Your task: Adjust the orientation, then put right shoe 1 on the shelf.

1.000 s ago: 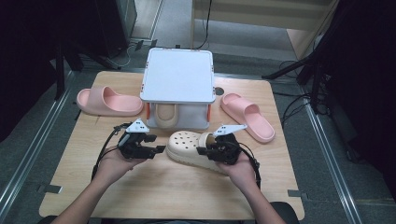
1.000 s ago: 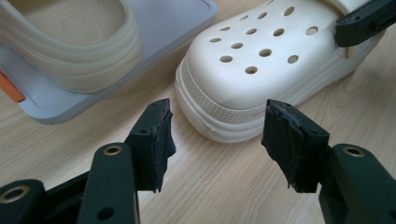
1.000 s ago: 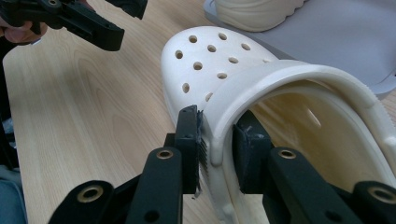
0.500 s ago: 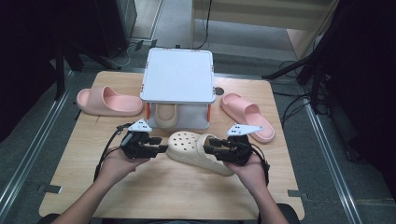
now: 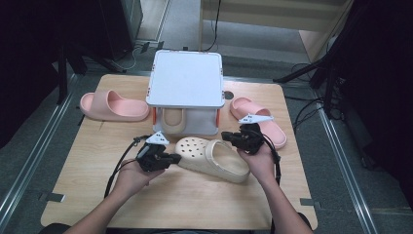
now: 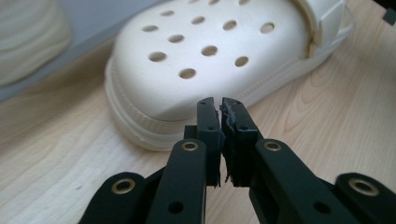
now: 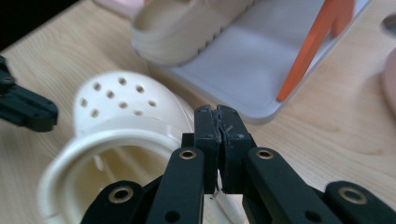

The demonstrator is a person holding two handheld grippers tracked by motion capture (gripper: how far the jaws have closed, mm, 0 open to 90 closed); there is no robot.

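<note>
Left claw [image 5: 171, 158] pinched shut on nothing, jaws just closed, tips just short of cream clog's [image 5: 214, 158] holed toe; right claw [image 5: 228, 137] likewise just closed and empty by the heel; clog flat on counter [image 5: 87, 161]; second cream shoe [image 5: 171, 121] tucked inside white rack [image 5: 185, 80].

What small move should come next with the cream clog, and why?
Probably open both tongs again before gripping. The left tongs have just closed with nothing between them, just short of the toe of the cream clog. The right tongs have also closed empty, above its heel opening. The clog lies free on the table before the shoe rack.
</note>
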